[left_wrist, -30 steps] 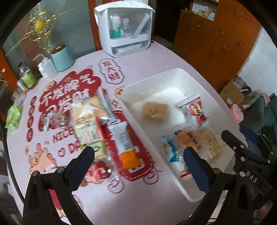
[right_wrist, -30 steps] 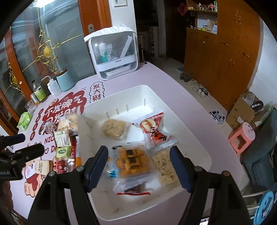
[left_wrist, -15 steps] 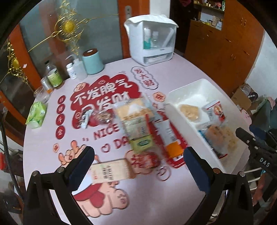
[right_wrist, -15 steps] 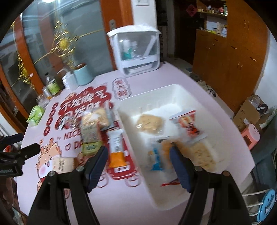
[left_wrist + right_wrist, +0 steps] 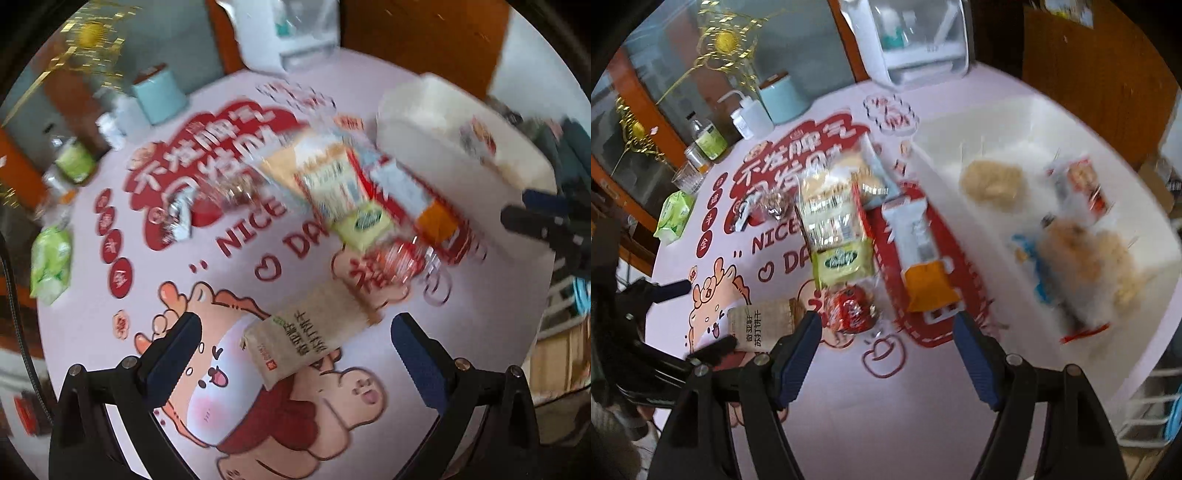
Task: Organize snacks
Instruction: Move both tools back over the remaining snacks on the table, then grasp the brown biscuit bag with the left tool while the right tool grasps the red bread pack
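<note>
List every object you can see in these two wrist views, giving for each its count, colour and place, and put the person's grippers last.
Table: one, pink with red print, under everything.
White bin: one, right side of the table; several blurred snack packets inside.
Tan cracker packet: one, near edge, between the left gripper's open fingers.
Red packet: one, beside the tan packet.
Green packet: one, mid-table.
White and orange packet: one, beside the bin.
Pale packets: a blurred pile, count unclear.
Teal canister: one, far edge.
Green tissue pack: one, left edge.
White storage box: one, far edge.
Left gripper: black, blue pads, open.
Right gripper: same, open, empty.
</note>
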A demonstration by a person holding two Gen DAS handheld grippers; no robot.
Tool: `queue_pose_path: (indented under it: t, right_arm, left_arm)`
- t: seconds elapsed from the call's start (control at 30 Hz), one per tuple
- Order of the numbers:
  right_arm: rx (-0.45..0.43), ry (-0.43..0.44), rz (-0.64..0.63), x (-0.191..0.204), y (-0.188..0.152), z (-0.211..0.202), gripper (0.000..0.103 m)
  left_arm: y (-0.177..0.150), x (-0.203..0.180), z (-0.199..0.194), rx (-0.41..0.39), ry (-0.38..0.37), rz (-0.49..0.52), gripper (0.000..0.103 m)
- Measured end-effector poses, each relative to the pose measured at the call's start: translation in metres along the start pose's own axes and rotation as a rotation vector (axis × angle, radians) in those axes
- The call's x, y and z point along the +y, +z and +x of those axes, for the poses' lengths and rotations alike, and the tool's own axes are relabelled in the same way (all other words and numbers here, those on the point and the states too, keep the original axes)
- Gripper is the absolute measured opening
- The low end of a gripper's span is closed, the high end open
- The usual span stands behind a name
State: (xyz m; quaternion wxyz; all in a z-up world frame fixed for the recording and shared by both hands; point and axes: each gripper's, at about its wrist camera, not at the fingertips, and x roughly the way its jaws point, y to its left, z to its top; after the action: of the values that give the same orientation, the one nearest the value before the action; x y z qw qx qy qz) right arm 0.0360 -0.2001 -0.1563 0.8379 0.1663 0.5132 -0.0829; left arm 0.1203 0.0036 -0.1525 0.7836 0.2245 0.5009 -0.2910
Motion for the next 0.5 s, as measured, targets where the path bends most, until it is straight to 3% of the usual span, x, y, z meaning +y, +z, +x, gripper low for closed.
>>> queue_pose_path:
  t: [0.2,0.37,0.5]
  right_arm:
    - [0.055,0.052,0.077,0.005,-0.005,0.034,0.074]
    - [0.076,0.032,0.049,0.018,-0.004,0.055,0.074]
    - [0.103,0.012,0.024,0.025,-0.003,0.073,0.074]
  left_arm:
    - [-0.006,-0.006,0.049,0.076,-0.028,0.13,0.102]
    - [-0.012,-0.013,0.074,0.113,-0.019,0.239,0.102]
    - [-0.014,-0.013,0.086,0.129,-0.02,0.27,0.102]
